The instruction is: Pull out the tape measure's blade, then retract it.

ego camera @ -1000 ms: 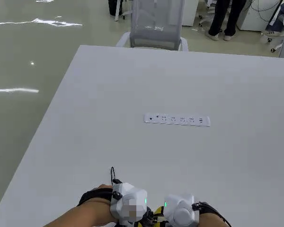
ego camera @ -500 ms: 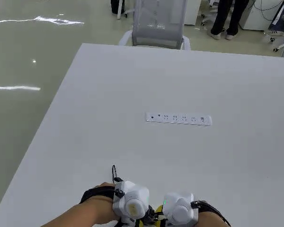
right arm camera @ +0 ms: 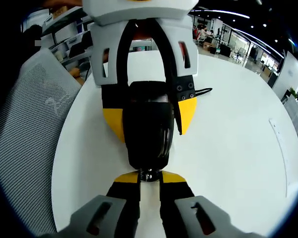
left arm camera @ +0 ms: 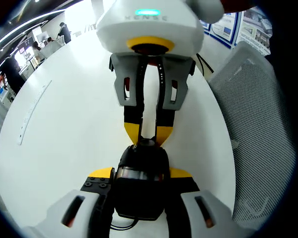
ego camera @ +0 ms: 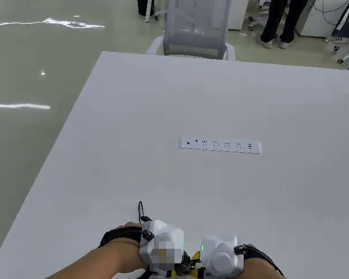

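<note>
**Two grippers meet over a tape measure at the near edge of a white table**

In the left gripper view, the left gripper (left arm camera: 141, 173) has its yellow-tipped jaws closed around the sides of a black, rounded tape measure case (left arm camera: 139, 193). The case sits squarely between the jaws, held just above the white tabletop (ego camera: 134, 116). Facing it head-on is the right gripper (left arm camera: 148, 136), white-bodied with a green light on top. Its yellow jaw tips are drawn narrow, almost together, right at the front end of the case.

The right gripper view shows this from the other side. Its own jaws rise from the bottom and pinch a small metal piece at the mouth of the case. No length of blade shows between the case and the pinching tips. A thin black cord (right arm camera: 203, 91) trails from the case onto the table.

From the head view, the two white grippers sit side by side at the near edge of the table, their jaws hidden below the frame, with the person's hands in black straps behind them. Well beyond them, near the middle of the table, lies a long white power strip (ego camera: 220, 145). A grey mesh office chair (ego camera: 195, 23) stands at the far edge. To the far right, a person's dark-trousered legs (ego camera: 279, 20) stand on the glossy pale floor (ego camera: 35, 64).
</note>
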